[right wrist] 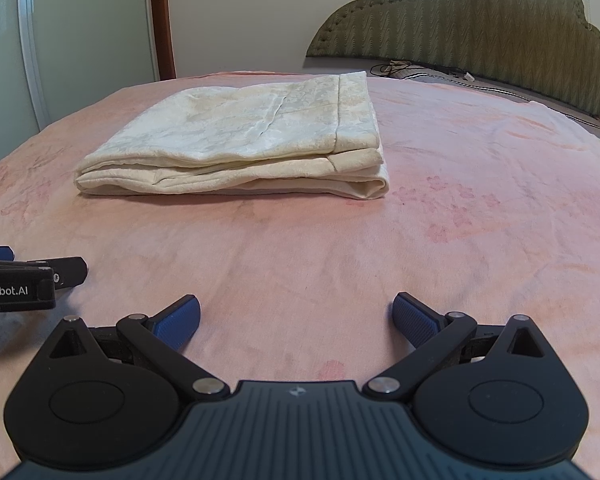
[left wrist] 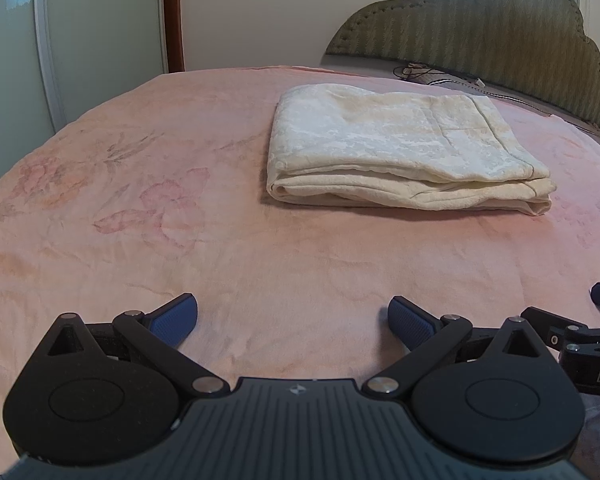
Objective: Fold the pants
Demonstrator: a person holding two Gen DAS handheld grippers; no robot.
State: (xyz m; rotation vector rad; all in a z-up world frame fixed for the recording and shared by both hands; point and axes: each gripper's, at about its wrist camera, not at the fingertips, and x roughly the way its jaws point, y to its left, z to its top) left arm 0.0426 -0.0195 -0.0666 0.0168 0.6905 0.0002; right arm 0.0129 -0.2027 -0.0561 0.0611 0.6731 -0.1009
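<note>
We see both sets of jaws spread wide with nothing between them. The left gripper shows its two blue ribbed pads held far apart just above the pink bedspread, and the right gripper stands the same way, its blue pads parted over bare cloth. The two tools sit side by side near the bed's front edge: in the left wrist view a black link and a blue tip of the right tool show at the right border, and in the right wrist view the left tool's body, with white lettering, shows at the left border.

Farther in, well apart from both grippers, the cream pants lie folded into a thick, flat, layered rectangle on the bedspread, toward the head of the bed. Their hemmed edge runs along the right side in the right wrist view.

Behind them, at the head edge, we see a green quilted scalloped headboard with dark cables lying at its foot. A pale wardrobe door stands at far left beside a brown wooden post.
</note>
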